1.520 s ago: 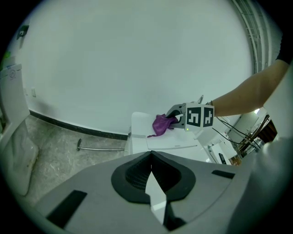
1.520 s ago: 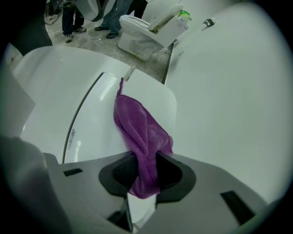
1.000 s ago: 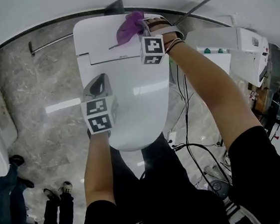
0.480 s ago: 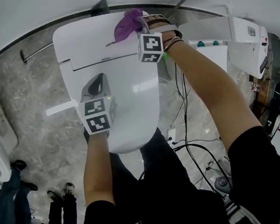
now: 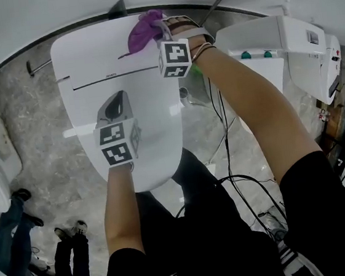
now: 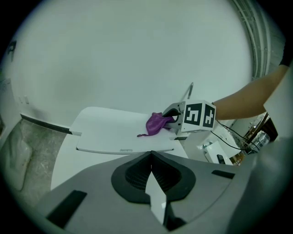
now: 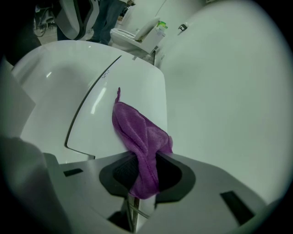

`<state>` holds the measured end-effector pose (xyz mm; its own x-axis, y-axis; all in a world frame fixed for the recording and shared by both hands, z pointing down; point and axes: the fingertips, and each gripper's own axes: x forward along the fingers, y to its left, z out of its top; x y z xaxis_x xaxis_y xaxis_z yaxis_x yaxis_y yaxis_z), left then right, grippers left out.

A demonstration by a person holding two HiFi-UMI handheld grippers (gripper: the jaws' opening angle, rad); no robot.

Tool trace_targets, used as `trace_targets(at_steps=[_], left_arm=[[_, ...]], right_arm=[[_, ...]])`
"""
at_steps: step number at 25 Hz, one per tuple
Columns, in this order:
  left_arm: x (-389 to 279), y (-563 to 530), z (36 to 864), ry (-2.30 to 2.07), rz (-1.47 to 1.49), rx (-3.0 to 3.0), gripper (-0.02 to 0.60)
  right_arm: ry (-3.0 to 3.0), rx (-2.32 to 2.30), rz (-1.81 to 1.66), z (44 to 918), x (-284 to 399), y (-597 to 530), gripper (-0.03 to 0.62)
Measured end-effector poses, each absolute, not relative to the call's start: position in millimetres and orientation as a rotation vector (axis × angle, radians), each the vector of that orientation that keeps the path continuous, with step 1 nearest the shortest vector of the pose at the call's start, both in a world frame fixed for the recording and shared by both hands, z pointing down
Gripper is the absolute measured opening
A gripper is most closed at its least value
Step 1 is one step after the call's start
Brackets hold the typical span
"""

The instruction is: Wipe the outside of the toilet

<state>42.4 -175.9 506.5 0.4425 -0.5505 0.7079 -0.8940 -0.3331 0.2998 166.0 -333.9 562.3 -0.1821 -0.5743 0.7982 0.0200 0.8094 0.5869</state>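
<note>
A white toilet (image 5: 126, 108) with its lid down fills the middle of the head view. My right gripper (image 5: 159, 29) is shut on a purple cloth (image 5: 142, 31) and presses it against the rear top of the toilet, near the wall. In the right gripper view the cloth (image 7: 139, 137) hangs out of the jaws onto the white rear deck (image 7: 123, 82). My left gripper (image 5: 115, 113) hovers over the lid (image 6: 123, 132), jaws shut with nothing between them. From the left gripper view the cloth (image 6: 158, 123) and the right gripper (image 6: 170, 122) lie ahead.
Grey marbled floor (image 5: 32, 156) surrounds the toilet. A white unit (image 5: 286, 47) stands to the right, with black cables (image 5: 230, 158) on the floor below it. Another person's legs and shoes (image 5: 21, 225) are at the lower left. A white wall (image 6: 137, 55) rises behind the toilet.
The head view has shifted, so the toilet sits further left in the picture. My right gripper with the cloth has slid left along the rear top. The left gripper stays over the lid.
</note>
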Motion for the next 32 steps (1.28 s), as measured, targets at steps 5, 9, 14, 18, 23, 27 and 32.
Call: trace_targets(at_steps=[5, 9, 14, 18, 23, 27, 32], left_arm=[[77.4, -168.7, 499.4, -1.257, 0.61, 1.958, 0.009], [97.9, -162.8, 499.5, -1.253, 0.632, 1.959, 0.009], [111.5, -156.7, 504.1, -1.237, 0.648, 1.959, 0.009], [114.6, -152.1, 511.5, -1.232, 0.66, 1.951, 0.009], [123.4, -145.6, 516.0, -1.212, 0.686, 1.966, 0.009], [127.1, -142.8, 518.4, -1.194, 0.708, 1.975, 0.009], [129.4, -142.8, 521.4, -1.167, 0.734, 1.987, 0.009]], right_arm=[[-1.733, 0.411, -0.587, 560.4, 180.9, -334.3, 0.097], [-1.779, 0.438, -0.598, 559.4, 189.6, -337.4, 0.097], [-1.818, 0.451, -0.587, 561.5, 195.1, -336.2, 0.097], [-1.832, 0.471, -0.577, 563.9, 202.6, -333.6, 0.097], [-1.841, 0.467, -0.564, 564.6, 212.5, -330.4, 0.097], [-1.849, 0.448, -0.561, 564.2, 216.8, -328.3, 0.097], [-1.902, 0.394, -0.528, 563.4, 222.0, -320.4, 0.097]])
